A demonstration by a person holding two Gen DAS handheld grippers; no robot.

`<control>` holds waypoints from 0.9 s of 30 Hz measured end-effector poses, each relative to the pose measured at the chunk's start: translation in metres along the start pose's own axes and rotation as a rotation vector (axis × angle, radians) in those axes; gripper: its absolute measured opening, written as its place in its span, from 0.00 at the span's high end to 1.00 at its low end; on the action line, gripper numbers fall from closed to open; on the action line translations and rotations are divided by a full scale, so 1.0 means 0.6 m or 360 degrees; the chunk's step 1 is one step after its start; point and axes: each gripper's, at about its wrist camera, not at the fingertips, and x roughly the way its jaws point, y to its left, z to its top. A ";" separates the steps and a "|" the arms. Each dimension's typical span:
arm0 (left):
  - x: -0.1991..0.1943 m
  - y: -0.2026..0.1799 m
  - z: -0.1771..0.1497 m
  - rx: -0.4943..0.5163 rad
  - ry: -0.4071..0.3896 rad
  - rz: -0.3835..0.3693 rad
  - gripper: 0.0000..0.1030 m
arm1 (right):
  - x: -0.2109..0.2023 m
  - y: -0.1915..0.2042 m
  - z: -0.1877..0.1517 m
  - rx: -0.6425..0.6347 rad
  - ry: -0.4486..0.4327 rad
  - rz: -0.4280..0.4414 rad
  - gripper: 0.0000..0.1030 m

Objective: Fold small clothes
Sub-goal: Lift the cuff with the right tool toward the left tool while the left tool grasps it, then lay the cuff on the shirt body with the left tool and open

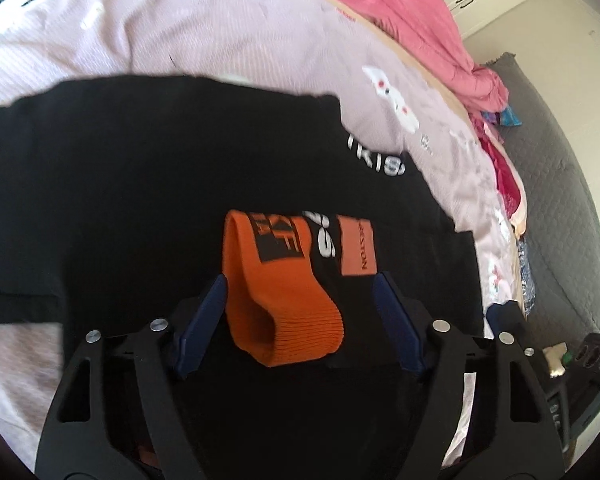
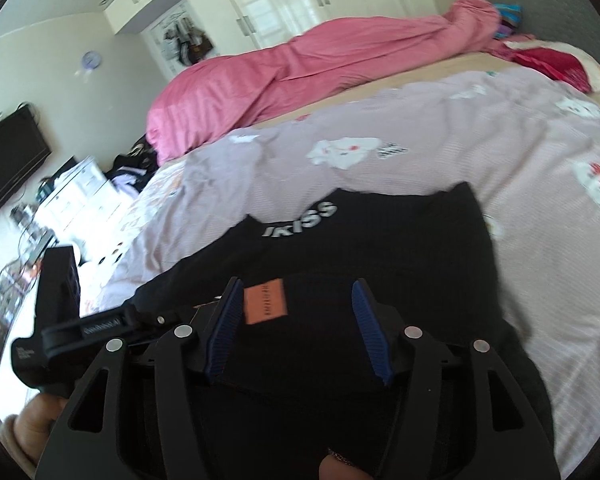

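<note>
A black garment with white lettering and an orange patch lies spread on the bed. On top of it rests an orange knitted piece with a black logo, folded over. My left gripper is open around that piece: the left pad is close beside it and the right pad stands well clear. My right gripper is open just above the black cloth, with the orange patch by its left finger and nothing pinched.
The bed has a lilac sheet with cartoon prints. A pink quilt is bunched along its far side, with mixed clothes near a grey headboard. A wall television and cluttered white furniture stand to the left.
</note>
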 end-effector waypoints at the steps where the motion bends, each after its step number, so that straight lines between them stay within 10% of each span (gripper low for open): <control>1: 0.006 -0.002 -0.002 -0.0007 -0.0004 0.0010 0.39 | -0.004 -0.006 0.000 0.0011 -0.0005 -0.0010 0.46; 4: 0.015 -0.009 -0.004 0.0020 -0.0034 0.0033 0.81 | -0.018 -0.026 -0.001 0.0037 -0.0013 -0.0051 0.46; 7: 0.008 -0.020 -0.001 0.0081 -0.0068 0.0009 0.95 | -0.030 -0.045 0.000 0.0054 -0.0018 -0.0082 0.46; 18: -0.090 -0.050 0.017 0.0348 -0.0328 0.0095 0.96 | -0.035 -0.085 -0.003 0.0057 0.0013 -0.0205 0.46; 27: -0.105 -0.006 0.018 0.0299 -0.0338 0.0271 0.75 | 0.006 -0.064 -0.004 -0.0058 0.0103 -0.0271 0.46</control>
